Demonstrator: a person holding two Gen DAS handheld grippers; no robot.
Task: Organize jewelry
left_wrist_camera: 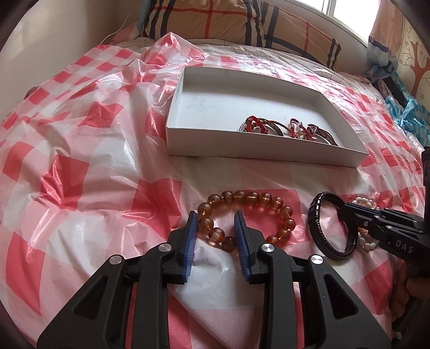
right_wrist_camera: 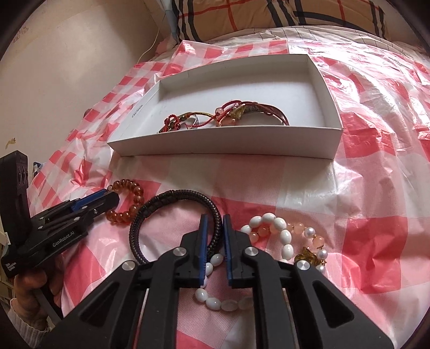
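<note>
A bed (left_wrist_camera: 80,161) draped in a crinkled red-and-white checked plastic sheet (right_wrist_camera: 376,188) carries everything, with plaid pillows (left_wrist_camera: 215,24) along its far edge and a bare wall along its left edge. A shallow white box (left_wrist_camera: 185,142) lies toward the far middle, its floor mostly bare on the left, red cord bracelets (right_wrist_camera: 228,112) bunched against its near wall. Open sheet runs between the box's near wall and the loose jewelry. The left claw (left_wrist_camera: 215,214) is released, its blue pads straddling the near-left arc of the amber bead bracelet (left_wrist_camera: 258,197). The right claw (right_wrist_camera: 214,218) is clenched on the black braided bracelet (right_wrist_camera: 150,212), just beside the white and pink bead bracelets (right_wrist_camera: 279,228) toward the bed's right side.
</note>
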